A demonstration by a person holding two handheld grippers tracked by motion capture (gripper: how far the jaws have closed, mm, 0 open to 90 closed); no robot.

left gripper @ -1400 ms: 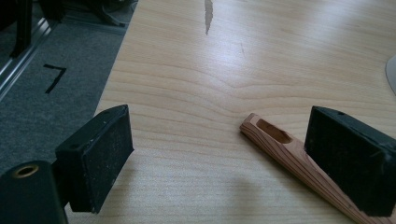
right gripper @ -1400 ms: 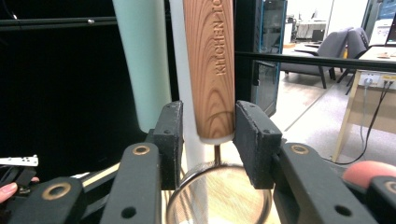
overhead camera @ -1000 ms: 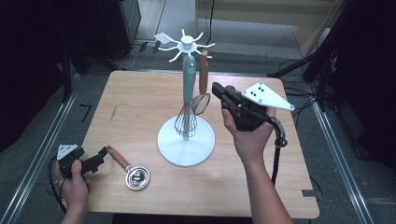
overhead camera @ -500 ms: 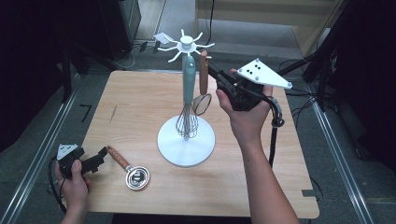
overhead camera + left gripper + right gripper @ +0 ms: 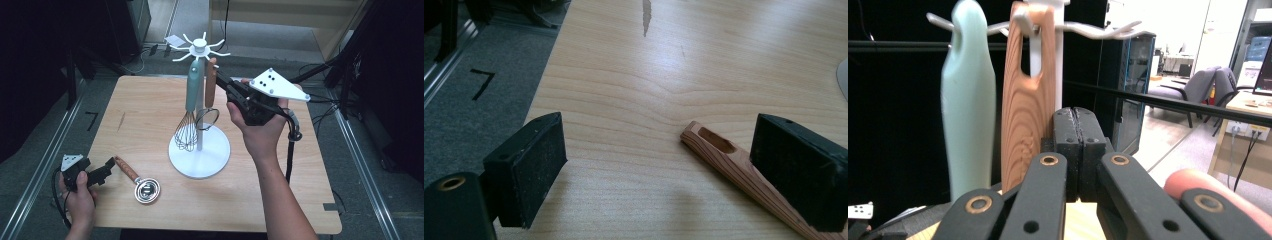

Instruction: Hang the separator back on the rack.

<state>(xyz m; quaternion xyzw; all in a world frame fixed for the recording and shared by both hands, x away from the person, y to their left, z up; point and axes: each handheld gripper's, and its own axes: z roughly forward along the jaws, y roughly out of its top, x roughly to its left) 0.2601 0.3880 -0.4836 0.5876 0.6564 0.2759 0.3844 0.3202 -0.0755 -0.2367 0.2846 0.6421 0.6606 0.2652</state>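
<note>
Right claw at the hanging strainer on the rack

The strainer (image 5: 210, 95) hangs by its wooden handle from a hook of the white rack (image 5: 199, 155), beside the teal whisk (image 5: 190, 115). The right claw (image 5: 223, 82), jaws pressed together on nothing, is raised just beside that handle near the rack's top. Well to the rack's lower left, the left claw (image 5: 109, 165) rests on the table (image 5: 145, 110), jaws apart around the handle end of a measuring spoon (image 5: 137, 181), not gripping it.
</note>
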